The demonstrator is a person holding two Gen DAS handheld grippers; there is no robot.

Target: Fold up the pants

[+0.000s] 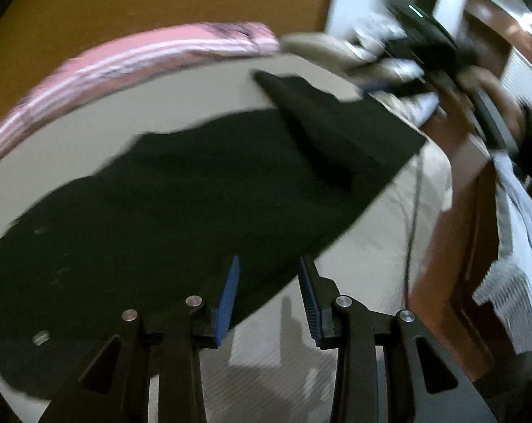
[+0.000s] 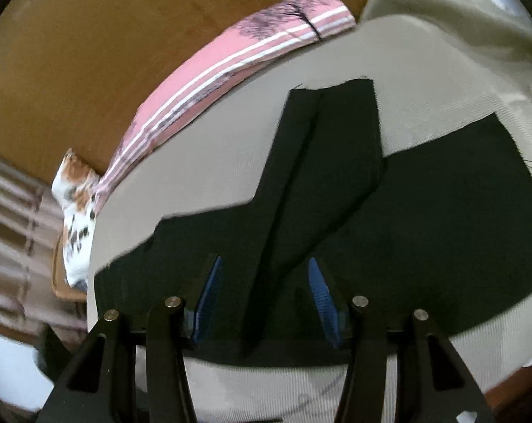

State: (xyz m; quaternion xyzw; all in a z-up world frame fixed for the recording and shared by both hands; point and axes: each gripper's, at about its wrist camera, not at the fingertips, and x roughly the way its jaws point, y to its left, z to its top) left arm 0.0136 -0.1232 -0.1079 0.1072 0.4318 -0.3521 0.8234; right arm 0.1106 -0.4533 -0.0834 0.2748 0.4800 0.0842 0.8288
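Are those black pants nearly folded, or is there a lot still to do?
Partly. One leg of the black pants already lies folded across the rest on the beige sheet. Nothing is in hand: the left gripper and right gripper are both open and empty. Further folds remain.

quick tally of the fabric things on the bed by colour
black: 1, the pants
pink striped: 1, the pillow
white with brown spots: 1, a cloth
beige: 1, the sheet
total: 4
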